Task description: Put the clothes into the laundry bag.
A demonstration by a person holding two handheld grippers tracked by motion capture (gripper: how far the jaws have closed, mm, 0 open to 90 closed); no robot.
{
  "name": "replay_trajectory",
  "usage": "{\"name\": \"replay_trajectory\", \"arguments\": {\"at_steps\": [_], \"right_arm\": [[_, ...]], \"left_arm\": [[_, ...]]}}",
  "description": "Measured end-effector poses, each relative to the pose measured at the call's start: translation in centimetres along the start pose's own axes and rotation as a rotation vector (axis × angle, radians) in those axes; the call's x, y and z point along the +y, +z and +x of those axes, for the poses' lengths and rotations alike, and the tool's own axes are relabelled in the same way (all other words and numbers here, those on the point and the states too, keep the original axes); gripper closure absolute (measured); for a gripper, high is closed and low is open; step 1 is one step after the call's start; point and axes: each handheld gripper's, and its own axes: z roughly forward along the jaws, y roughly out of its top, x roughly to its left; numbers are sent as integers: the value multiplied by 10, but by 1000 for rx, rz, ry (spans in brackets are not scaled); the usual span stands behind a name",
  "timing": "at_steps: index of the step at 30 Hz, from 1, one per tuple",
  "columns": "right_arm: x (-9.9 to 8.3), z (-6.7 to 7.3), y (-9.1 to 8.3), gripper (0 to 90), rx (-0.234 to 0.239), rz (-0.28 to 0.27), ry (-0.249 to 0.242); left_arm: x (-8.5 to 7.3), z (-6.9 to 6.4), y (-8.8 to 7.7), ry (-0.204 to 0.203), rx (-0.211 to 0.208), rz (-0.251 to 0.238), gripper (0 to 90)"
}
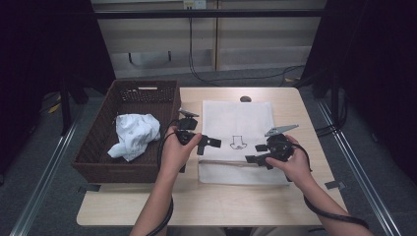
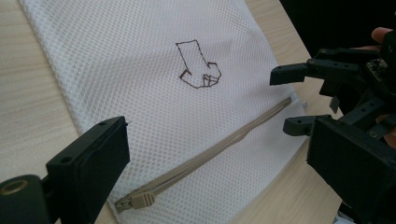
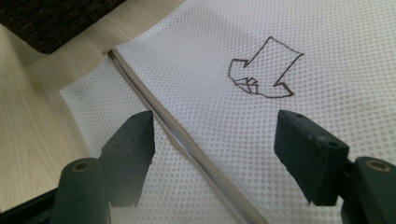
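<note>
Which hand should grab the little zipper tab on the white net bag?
Probably the left. The zipper tab lies at the end of the net bag just beside the open left tongs. The right tongs, also open, hover over the middle of the zipper, away from the tab.

Mesh bag [image 1: 238, 129]: white synthetic net cloth with a fine, regular hole pattern, matt, printed with a thin brown outline [image 2: 198, 65]; its zipper [image 2: 205, 156] is beige tape with a smooth plastic-looking pull. Table [image 1: 206, 201]: pale wood-grain surface, smooth, low sheen. Basket [image 1: 103, 147]: dark brown woven wicker, rough. Garment [image 1: 134, 135] inside it: white crumpled cloth. Left gripper [image 2: 219, 154] and right gripper [image 3: 215, 154]: matt black plastic jaws.
</note>
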Motion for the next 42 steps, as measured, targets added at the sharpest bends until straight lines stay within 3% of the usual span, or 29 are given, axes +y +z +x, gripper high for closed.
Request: {"name": "replay_trajectory", "arguments": {"at_steps": [1, 8, 11, 18, 28, 32, 35, 42], "right_arm": [[0, 0, 2, 293, 1, 4, -1], [-2, 3, 22, 270, -8, 38, -57], [-1, 4, 27, 265, -2, 34, -67], [-2, 3, 39, 243, -13, 33, -112], [-6, 3, 50, 262, -30, 66, -130], [-5, 2, 50, 348, -45, 76, -147], [-4, 1, 49, 481, -51, 75, -141], [-2, -3, 48, 600, -61, 85, -148]], "left_arm": [[0, 1, 0, 16, 7, 11, 57], [0, 0, 0, 17, -6, 8, 57], [0, -1, 1, 4, -8, -1, 57], [0, 0, 2, 20, -2, 14, 57], [0, 0, 2, 14, -3, 14, 58], [0, 0, 2, 14, -3, 15, 58], [0, 1, 2, 19, -2, 18, 59], [0, 0, 2, 25, -2, 21, 59]]}}
